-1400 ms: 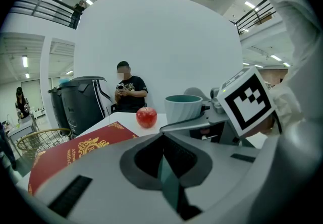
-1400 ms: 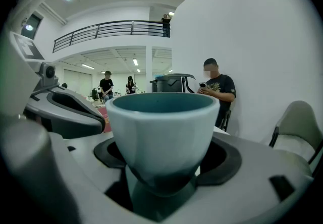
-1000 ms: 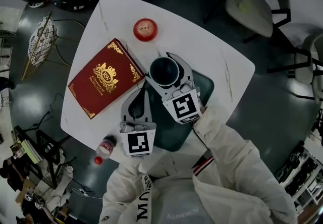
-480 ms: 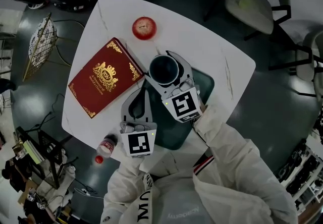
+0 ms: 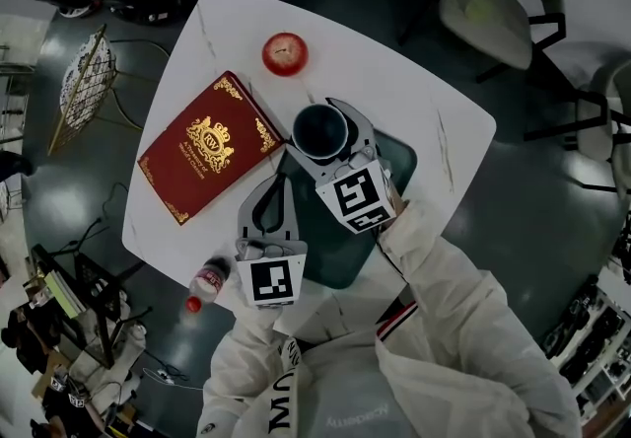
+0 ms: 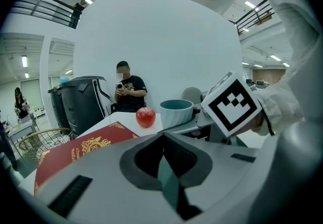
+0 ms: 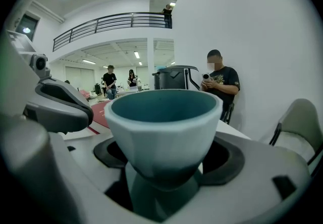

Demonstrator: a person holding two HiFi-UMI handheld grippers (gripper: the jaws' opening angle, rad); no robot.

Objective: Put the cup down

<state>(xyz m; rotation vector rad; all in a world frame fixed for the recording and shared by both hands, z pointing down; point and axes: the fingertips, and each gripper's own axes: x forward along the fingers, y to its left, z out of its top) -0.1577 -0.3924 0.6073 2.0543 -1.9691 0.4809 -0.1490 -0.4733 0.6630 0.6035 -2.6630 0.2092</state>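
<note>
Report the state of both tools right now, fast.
Left tool: closed, nothing between its jaws.
Right tool: closed on the cup.

right gripper (image 5: 317, 136) tilted slightly, cup (image 5: 319, 127) with it

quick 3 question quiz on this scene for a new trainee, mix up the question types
1. True or false: the right gripper is shut on the cup.
2. The left gripper has its jaws: A) shut and empty; B) wide open; C) shut on a spoon.
3. Which fruit lies on the table, past the red book as seen from the person?
Key: 1 true; 2 A; 3 the apple.
</note>
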